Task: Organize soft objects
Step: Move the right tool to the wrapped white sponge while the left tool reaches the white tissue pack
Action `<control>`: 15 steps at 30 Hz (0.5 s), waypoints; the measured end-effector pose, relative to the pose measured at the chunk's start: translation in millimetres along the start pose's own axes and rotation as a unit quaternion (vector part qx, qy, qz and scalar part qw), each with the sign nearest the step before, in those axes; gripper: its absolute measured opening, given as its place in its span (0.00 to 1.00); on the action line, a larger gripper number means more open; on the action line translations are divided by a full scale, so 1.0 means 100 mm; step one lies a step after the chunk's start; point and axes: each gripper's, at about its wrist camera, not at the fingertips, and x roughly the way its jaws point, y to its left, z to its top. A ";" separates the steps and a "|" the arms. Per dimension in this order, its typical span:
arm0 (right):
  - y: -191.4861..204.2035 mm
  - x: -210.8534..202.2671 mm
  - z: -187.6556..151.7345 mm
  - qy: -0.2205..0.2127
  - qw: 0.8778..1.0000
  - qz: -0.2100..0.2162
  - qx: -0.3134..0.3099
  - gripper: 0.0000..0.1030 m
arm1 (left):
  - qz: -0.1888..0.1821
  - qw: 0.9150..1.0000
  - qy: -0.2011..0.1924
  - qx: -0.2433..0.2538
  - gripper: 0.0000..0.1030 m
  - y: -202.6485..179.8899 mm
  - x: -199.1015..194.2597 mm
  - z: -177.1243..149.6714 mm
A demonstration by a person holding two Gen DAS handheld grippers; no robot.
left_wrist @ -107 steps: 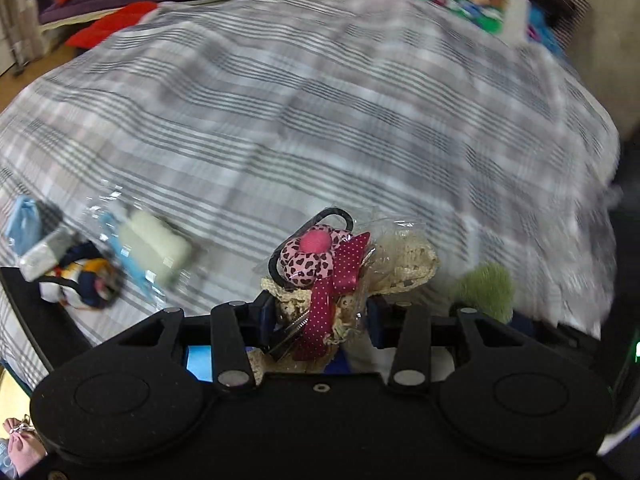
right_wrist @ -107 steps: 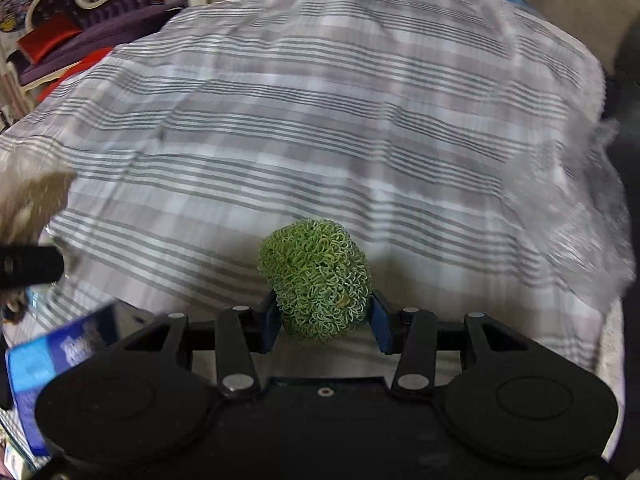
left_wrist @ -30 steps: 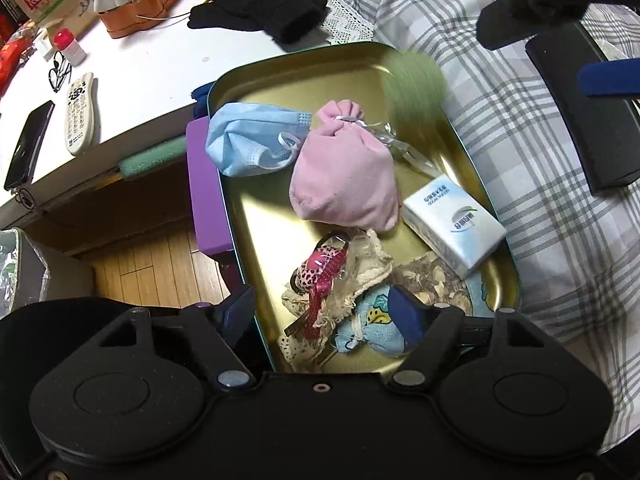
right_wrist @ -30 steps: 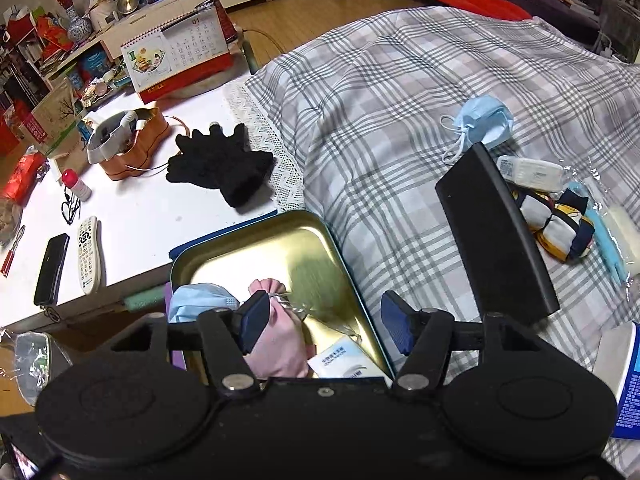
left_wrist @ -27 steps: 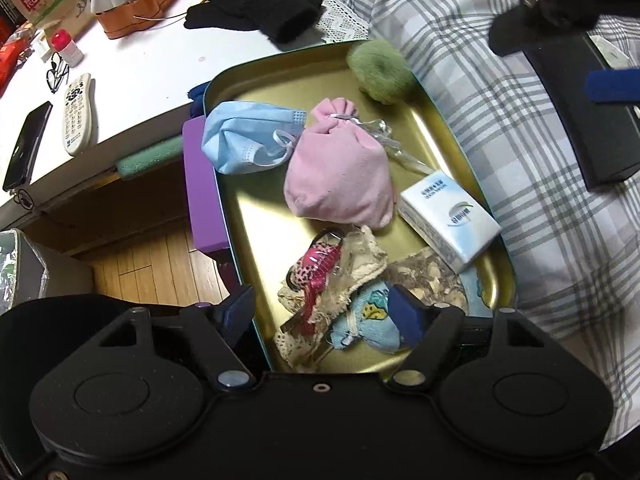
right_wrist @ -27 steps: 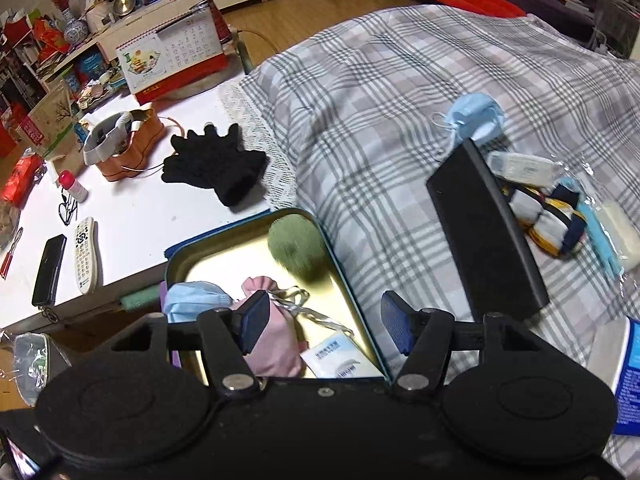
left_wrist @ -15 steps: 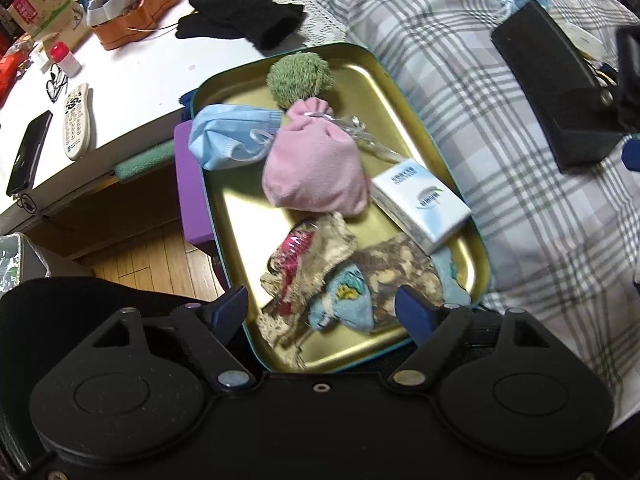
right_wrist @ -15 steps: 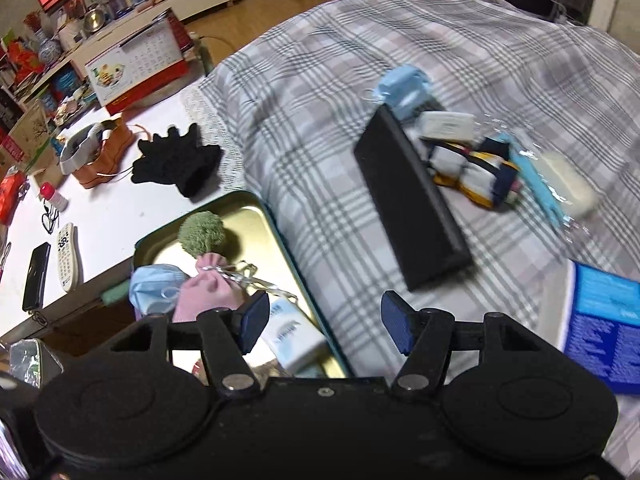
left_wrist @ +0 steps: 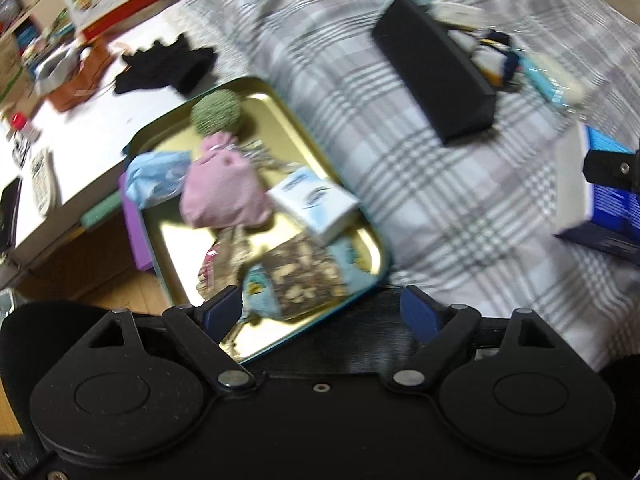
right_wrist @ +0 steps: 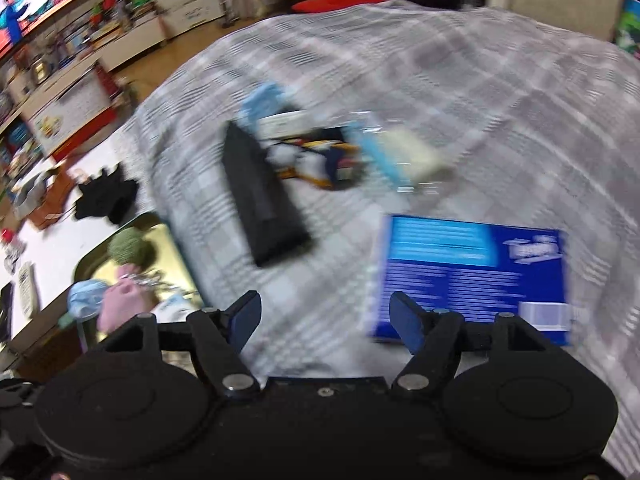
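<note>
Both the left gripper [left_wrist: 322, 310] and right gripper [right_wrist: 325, 318] are spread wide and hold nothing. Nearest, the gold tray [left_wrist: 362, 254] carries one pink pouch [left_wrist: 222, 188], one white tissue pack [left_wrist: 314, 202], one blue mask [left_wrist: 154, 178] and one green ball [left_wrist: 216, 113]. Farther off on the plaid bedspread [left_wrist: 420, 196] lie one black case [left_wrist: 434, 70] and one blue box [right_wrist: 472, 268].

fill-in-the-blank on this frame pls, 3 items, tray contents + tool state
1. The green pom-pom lies in the gold ____, at its far end.
2. Both the left tool and the right tool are ____ and hold nothing.
3. The black case lies on the ____ bedspread.

Missing words: tray; open; plaid
</note>
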 end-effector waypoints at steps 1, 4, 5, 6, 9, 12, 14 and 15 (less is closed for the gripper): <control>-0.11 -0.02 0.00 -0.004 1.000 -0.007 0.009 0.69 | -0.003 1.000 -0.002 0.008 0.81 -0.07 -0.02 0.02; -0.45 -0.08 0.01 -0.014 0.999 -0.025 0.040 0.70 | -0.012 1.000 -0.006 0.028 0.81 -0.26 -0.08 0.06; -0.57 -0.09 0.02 -0.017 0.998 -0.030 0.051 0.70 | -0.015 0.999 -0.008 0.034 0.81 -0.33 -0.10 0.09; -0.68 -0.11 0.02 -0.019 0.997 -0.034 0.063 0.70 | -0.017 0.999 -0.011 0.040 0.81 -0.38 -0.12 0.11; -0.96 -0.11 0.06 -0.023 0.994 -0.045 0.092 0.70 | -0.023 0.998 -0.017 0.051 0.81 -0.52 -0.18 0.20; -1.19 -0.12 0.12 -0.026 0.992 -0.055 0.113 0.70 | -0.030 0.998 -0.023 0.056 0.81 -0.62 -0.23 0.32; -1.29 -0.12 0.18 -0.030 0.990 -0.058 0.121 0.70 | -0.034 0.998 -0.025 0.057 0.81 -0.67 -0.25 0.41; -1.32 -0.13 0.22 -0.031 0.990 -0.059 0.123 0.70 | -0.036 0.997 -0.026 0.056 0.81 -0.69 -0.25 0.45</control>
